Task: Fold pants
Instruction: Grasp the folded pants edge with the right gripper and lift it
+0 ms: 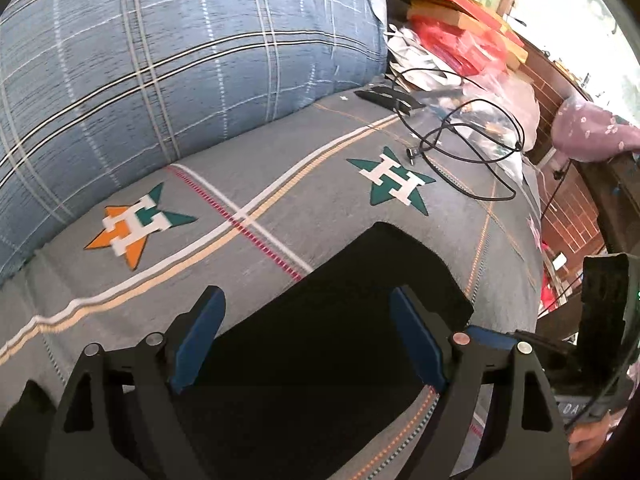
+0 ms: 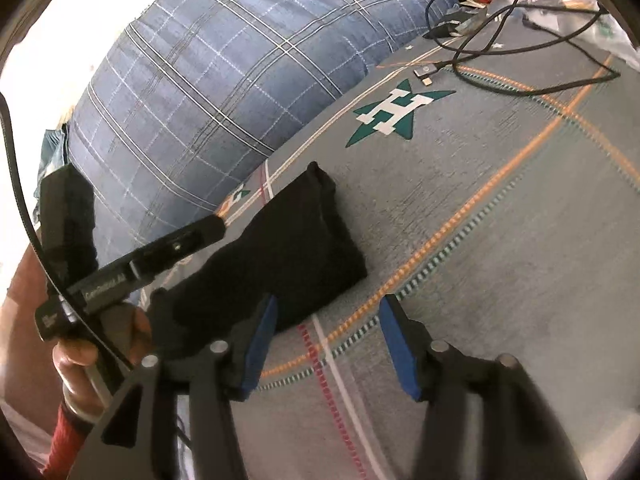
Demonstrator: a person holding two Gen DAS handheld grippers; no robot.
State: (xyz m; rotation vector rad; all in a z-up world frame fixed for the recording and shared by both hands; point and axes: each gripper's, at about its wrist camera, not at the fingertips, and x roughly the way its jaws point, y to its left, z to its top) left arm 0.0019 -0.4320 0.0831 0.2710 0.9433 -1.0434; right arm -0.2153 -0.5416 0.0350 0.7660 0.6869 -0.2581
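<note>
Left tool (image 1: 308,340) spread wide, gripping nothing, hovering right over the black pants (image 1: 360,280). Right tool (image 2: 326,344) equally wide open, empty, just off the bundle's near corner. Pants (image 2: 296,248) folded into a compact block, lying flat on the grey bedsheet (image 2: 500,220) near the blue plaid pillow (image 2: 208,80). Open sheet to the right of the pants, star logo (image 2: 394,114) beyond. Black cable (image 1: 460,148) looped further out, clutter piled at the bed's far edge.
</note>
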